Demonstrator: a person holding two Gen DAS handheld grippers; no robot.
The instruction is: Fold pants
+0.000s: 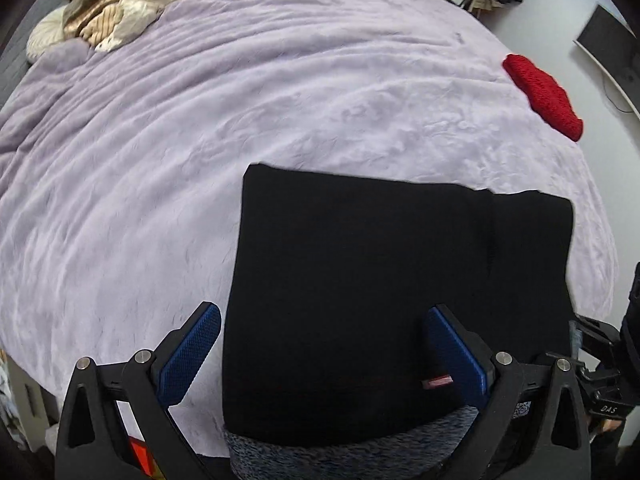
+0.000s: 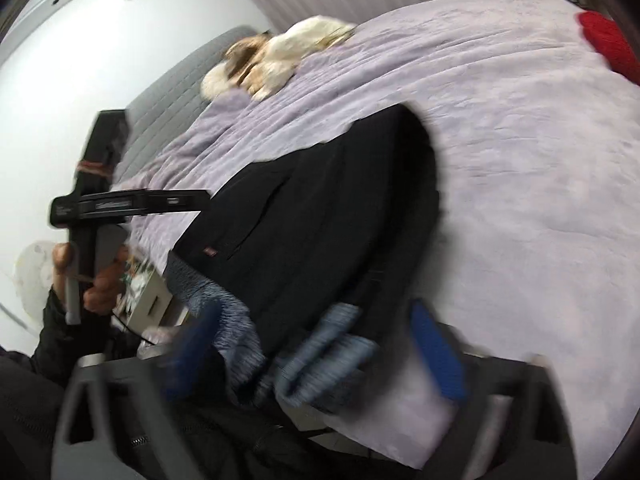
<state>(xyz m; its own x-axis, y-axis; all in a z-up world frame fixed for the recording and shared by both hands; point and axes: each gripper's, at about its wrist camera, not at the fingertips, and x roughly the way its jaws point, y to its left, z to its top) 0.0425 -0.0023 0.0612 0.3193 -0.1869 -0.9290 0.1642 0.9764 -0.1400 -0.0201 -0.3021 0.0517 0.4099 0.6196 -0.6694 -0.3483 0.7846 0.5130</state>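
Note:
Black pants [image 1: 380, 280] lie folded into a rectangle on the lilac bedspread [image 1: 200, 140], with their grey heathered waistband [image 1: 340, 456] at the near edge. My left gripper [image 1: 324, 344] hovers above them, jaws wide open, one blue pad [image 1: 192, 360] over the bedspread and the other over the cloth. In the blurred right wrist view the pants [image 2: 320, 208] run away from the right gripper [image 2: 314, 344]. Its jaws stand apart around a bunched part of the waistband [image 2: 332, 344], and no pad clearly presses on it. A hand holds the left gripper [image 2: 132, 204] above the bed's left side.
A red knitted piece [image 1: 544, 92] lies near the bed's far right edge. A pile of cream and tan clothes [image 1: 132, 4] sits at the far left corner by the grey headboard [image 2: 180, 92]. A bedside unit [image 2: 152, 296] stands beside the bed.

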